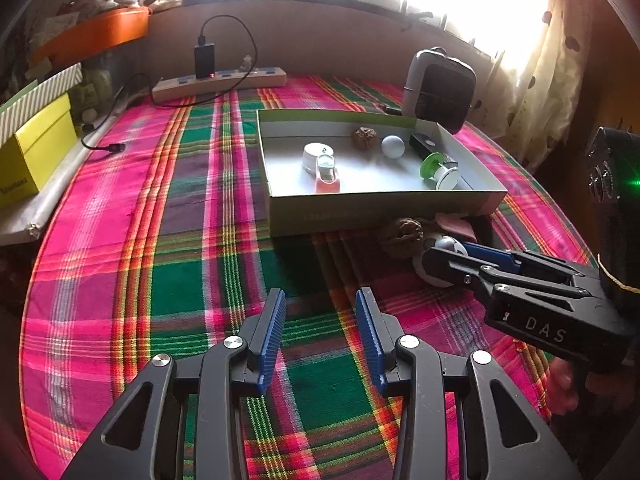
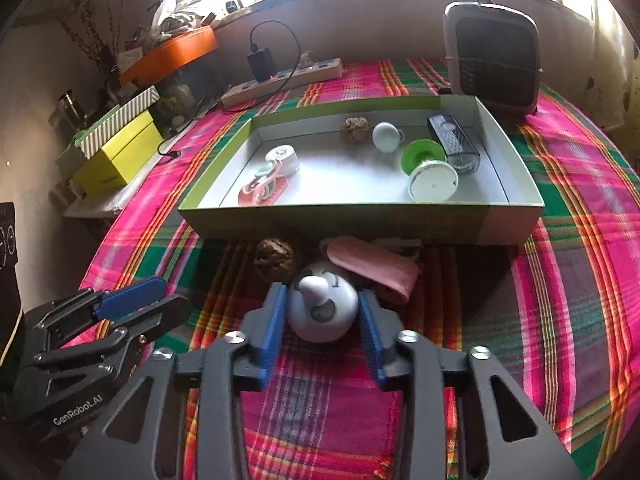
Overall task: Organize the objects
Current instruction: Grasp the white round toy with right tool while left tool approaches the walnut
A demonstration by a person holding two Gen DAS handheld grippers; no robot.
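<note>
A shallow cardboard box [image 2: 360, 222] [image 1: 372, 210] stands on the plaid cloth and holds a walnut [image 2: 354, 129], a white ball [image 2: 386, 136], a green-and-white spool [image 2: 430, 172], a dark grater [image 2: 454, 142] and a red toy car [image 2: 260, 192]. In front of it lie a second walnut [image 2: 275, 260], a pink piece [image 2: 376, 266] and a white round toy head [image 2: 322, 306] [image 1: 440, 246]. My right gripper [image 2: 323, 312] [image 1: 450, 258] is open, its blue pads on either side of the toy head. My left gripper [image 1: 321, 324] [image 2: 160, 292] is open and empty above the cloth.
A small heater [image 2: 494, 58] stands behind the box at the right. A power strip [image 2: 284, 78] with a charger and cable lies at the back. Yellow and striped boxes [image 2: 120, 152] sit at the left edge. An orange tray [image 2: 170, 54] is on a shelf.
</note>
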